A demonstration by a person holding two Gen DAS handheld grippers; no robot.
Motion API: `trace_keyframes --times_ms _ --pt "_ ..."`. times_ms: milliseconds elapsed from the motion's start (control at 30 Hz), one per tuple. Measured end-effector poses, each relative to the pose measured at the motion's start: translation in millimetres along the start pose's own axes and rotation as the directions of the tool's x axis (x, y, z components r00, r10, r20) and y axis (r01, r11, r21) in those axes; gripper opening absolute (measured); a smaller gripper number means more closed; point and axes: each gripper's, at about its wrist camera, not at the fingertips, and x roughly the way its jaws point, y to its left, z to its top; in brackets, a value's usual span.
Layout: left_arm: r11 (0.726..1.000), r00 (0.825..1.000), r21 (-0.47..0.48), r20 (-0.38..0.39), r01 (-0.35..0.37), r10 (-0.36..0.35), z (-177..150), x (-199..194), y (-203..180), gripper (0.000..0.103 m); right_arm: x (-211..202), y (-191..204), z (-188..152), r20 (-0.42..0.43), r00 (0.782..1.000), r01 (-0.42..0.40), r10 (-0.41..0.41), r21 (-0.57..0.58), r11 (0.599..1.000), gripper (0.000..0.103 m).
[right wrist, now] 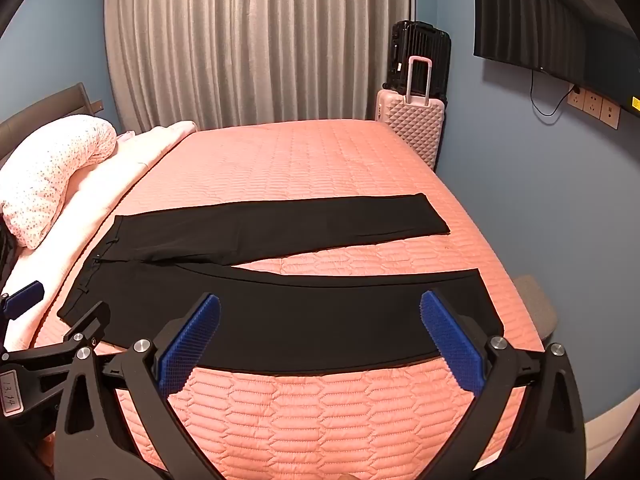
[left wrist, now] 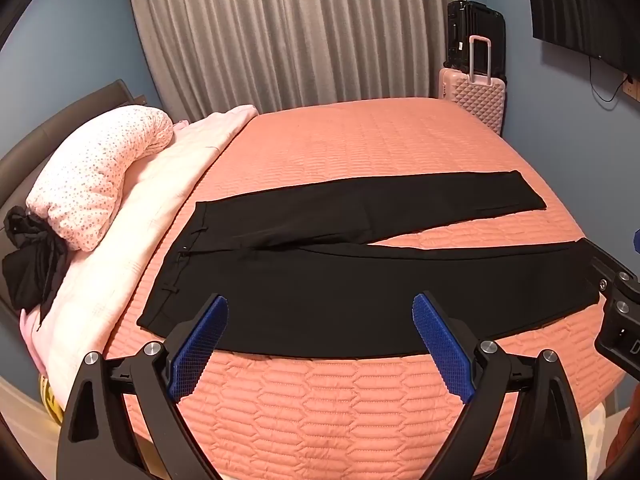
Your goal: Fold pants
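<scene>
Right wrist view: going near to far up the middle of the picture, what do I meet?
Right gripper, open → near pant leg → strip of bare pink quilted bedspread → far pant leg → open stretch of bedspread → grey curtain.

We are looking at a wide bed covered by a salmon-pink quilted spread (left wrist: 360, 148) with a stitched hexagon pattern, and a pair of black trousers (left wrist: 320, 292) is lying flat on it, waistband toward the headboard side and the two legs spreading apart toward the foot. Along the head end, a pale pink folded blanket (left wrist: 152, 184) is resting on the bed, with a long white bolster pillow dotted in pink (left wrist: 100, 172) sitting on top of it. A crumpled black garment (left wrist: 32, 264) is lying against that pillow's near end.
</scene>
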Motion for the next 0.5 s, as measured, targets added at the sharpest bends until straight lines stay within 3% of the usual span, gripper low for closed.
trace_keyframes --times_ms 500 --pt "1.0 1.0 -0.023 -0.024 0.02 -0.02 -1.6 5.1 12.6 0.092 -4.5 1.9 3.5 0.0 1.0 0.001 -0.001 -0.002 1.0 0.098"
